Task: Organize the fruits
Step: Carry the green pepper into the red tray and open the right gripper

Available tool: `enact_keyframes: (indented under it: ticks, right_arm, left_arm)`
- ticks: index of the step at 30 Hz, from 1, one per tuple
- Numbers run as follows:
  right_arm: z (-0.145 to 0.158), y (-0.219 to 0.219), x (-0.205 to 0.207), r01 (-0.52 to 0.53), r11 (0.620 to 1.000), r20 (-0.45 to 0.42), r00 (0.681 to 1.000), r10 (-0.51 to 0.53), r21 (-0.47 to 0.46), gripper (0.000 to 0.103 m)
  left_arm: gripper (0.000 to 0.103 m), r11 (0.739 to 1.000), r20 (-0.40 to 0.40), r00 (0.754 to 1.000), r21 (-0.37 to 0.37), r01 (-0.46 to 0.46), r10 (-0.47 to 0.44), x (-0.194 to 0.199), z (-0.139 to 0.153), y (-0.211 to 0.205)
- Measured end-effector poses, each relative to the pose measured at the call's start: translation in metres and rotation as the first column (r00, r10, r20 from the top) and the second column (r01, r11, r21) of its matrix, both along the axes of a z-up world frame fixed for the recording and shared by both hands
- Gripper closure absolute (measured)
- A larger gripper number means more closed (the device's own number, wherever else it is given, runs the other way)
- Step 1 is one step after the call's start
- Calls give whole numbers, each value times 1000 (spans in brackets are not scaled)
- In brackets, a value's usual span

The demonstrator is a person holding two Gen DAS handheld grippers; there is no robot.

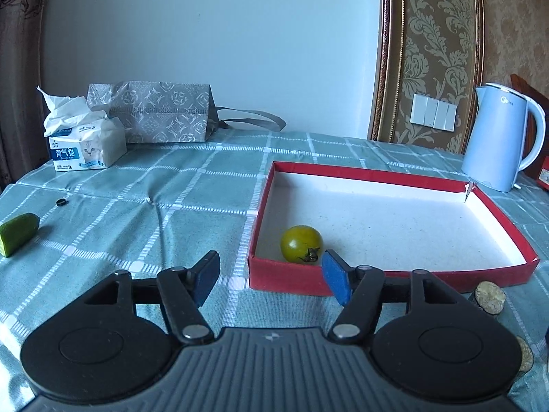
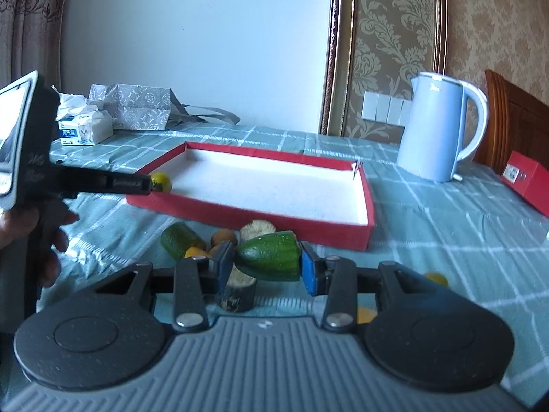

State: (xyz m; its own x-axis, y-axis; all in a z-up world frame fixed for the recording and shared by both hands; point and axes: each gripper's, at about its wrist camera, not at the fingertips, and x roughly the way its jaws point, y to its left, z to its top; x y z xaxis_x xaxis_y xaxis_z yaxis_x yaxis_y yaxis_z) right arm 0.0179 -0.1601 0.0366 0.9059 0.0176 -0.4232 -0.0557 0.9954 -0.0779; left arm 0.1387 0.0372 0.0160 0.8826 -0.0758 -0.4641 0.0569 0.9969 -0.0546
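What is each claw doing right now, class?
Left claw: open, empty, by the red tray.
Right claw: closed on the green cucumber piece.

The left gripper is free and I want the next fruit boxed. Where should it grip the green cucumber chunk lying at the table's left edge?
Grip the green cucumber chunk across its rounded skin sides, mid-length, coming from above. It lies on its side on the checked tablecloth with nothing touching it, and its slanted end would probably slip. The left gripper is already open.
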Motion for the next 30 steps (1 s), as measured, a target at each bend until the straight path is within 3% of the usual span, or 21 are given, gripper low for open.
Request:
enact_keyframes:
  ticks: [7,19,30]
  right_arm:
    - [15,-2,47,37,998,45,998,-35,-48,64]
    - [2,-26,158,96,995,-106,990,-92,34,64]
    - [-17,-27,185,110,993,-176,979,-100,48,61]
  left_arm:
    - [36,1000,-7,1000,-30,8,-8,1,-2,5]
    - [32,999,-4,1000,-26,29,-29,0,-4,2]
    - [28,999,-7,1000,-38,24,-24,2,-4,4]
